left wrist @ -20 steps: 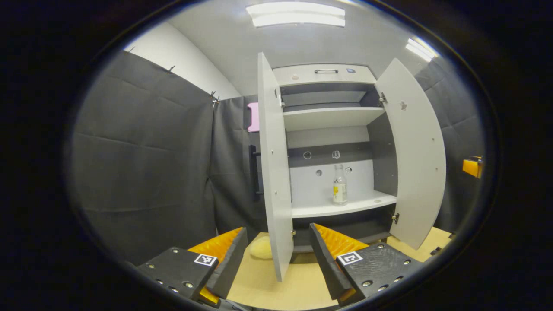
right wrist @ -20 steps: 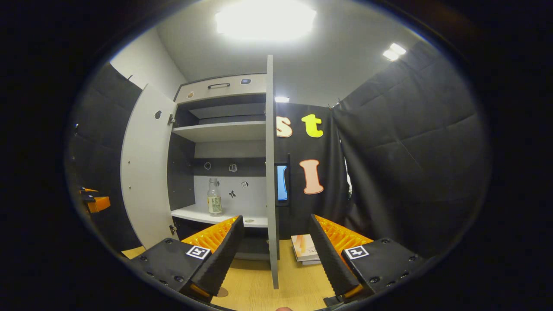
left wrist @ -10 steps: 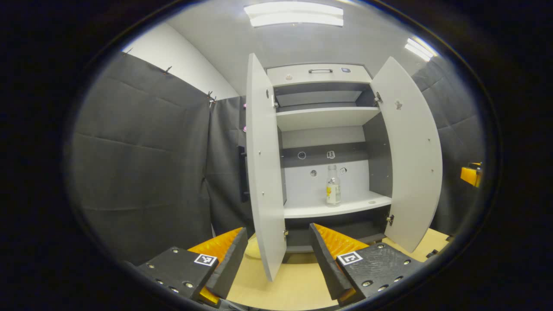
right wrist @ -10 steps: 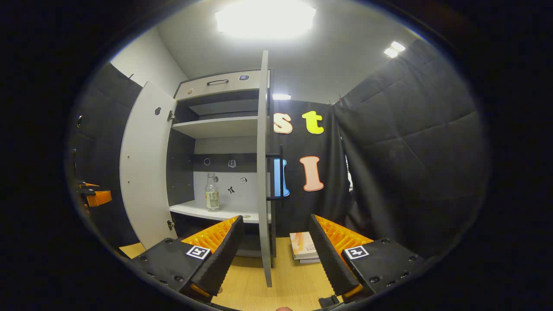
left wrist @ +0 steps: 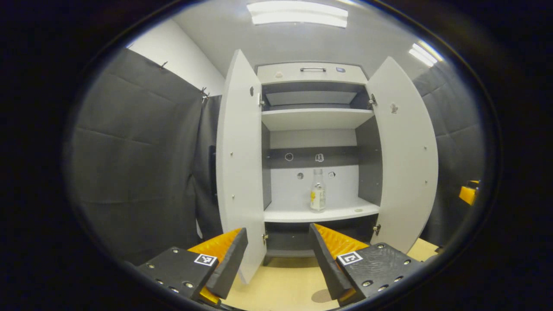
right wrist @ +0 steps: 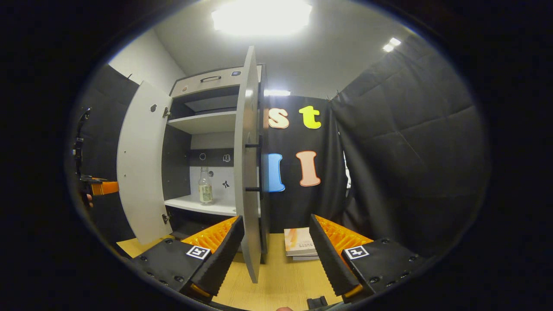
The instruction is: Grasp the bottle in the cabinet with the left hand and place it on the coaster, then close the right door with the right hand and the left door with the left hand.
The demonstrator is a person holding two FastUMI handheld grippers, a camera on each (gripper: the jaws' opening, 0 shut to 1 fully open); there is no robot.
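Okay, my left gripper (left wrist: 278, 255) is spread wide, squared on the clear glass bottle (left wrist: 318, 196) standing upright on the white cabinet's (left wrist: 313, 73) lower shelf. I'd go straight between both open doors, pinching mid-body. My right gripper (right wrist: 276, 255) is spread, empty.

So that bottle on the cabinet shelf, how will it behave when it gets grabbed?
The bottle looks clear and rigid, perhaps glass, so probably smooth and breakable. It stands tall and narrow on the shelf, so a sideways nudge could tip it. It seems nearly empty, likely light.
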